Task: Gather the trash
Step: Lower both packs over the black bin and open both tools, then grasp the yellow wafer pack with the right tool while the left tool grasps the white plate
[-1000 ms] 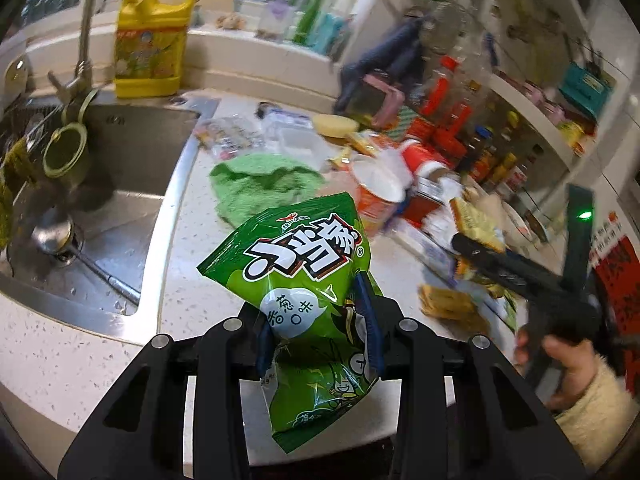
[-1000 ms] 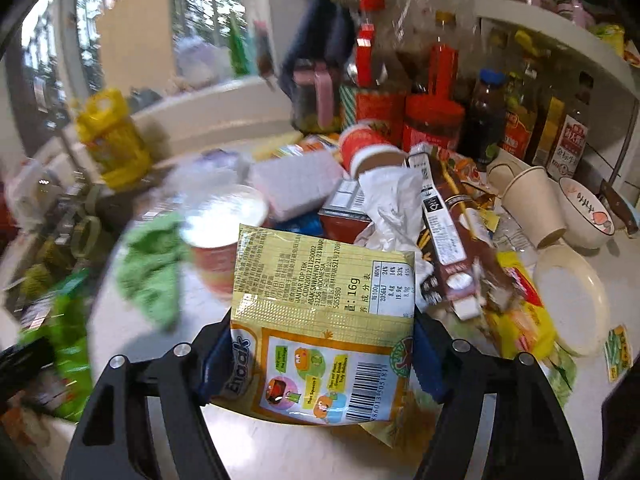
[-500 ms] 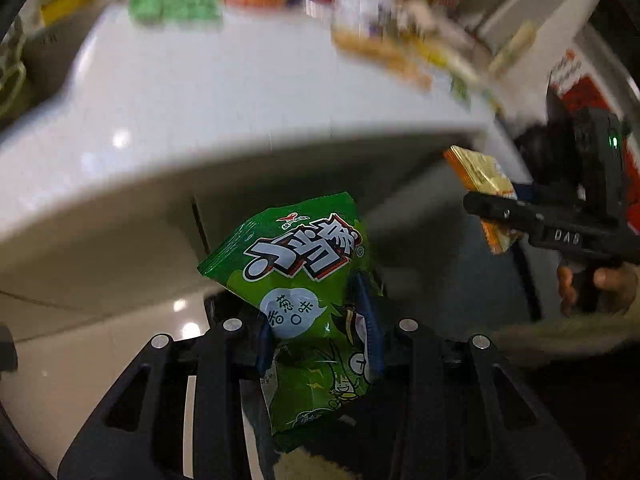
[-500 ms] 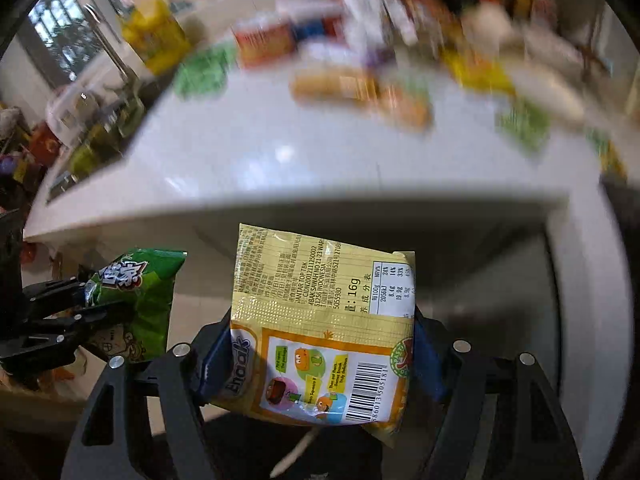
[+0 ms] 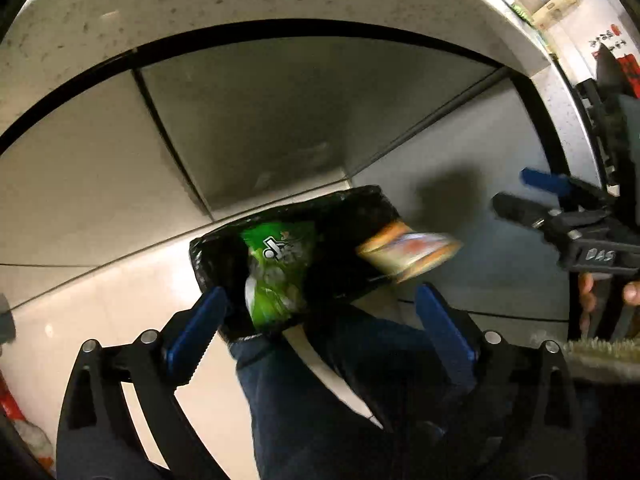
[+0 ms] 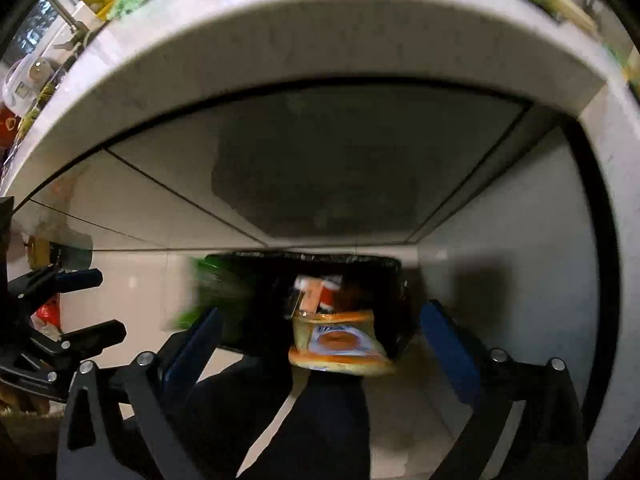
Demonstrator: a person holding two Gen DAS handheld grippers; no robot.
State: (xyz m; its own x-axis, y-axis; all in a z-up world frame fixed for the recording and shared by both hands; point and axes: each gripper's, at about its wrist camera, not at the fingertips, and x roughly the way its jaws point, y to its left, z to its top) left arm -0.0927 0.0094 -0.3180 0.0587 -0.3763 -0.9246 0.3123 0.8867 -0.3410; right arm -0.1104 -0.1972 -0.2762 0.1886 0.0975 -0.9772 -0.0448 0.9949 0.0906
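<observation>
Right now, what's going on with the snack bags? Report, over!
Left gripper open, right gripper open. Green snack bag and yellow snack bag released over black trash bin. Nothing blocking.

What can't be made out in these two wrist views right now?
- Green snack bag: motion-blurred in both views, print unreadable.
- Yellow snack packet: blurred; whether it has landed is unclear.
- Trash bin: contents dark, front rim hidden by the person's legs.
- Countertop items: cut off at the frame edge.

- Left tongs (image 5: 320, 320) have sprung wide and let go: the green snack bag (image 5: 276, 276) drops at the black bin bag (image 5: 352, 216).
- Right tongs (image 6: 320, 344) have opened too, yellow wrapper (image 6: 336, 340) falling free.
</observation>
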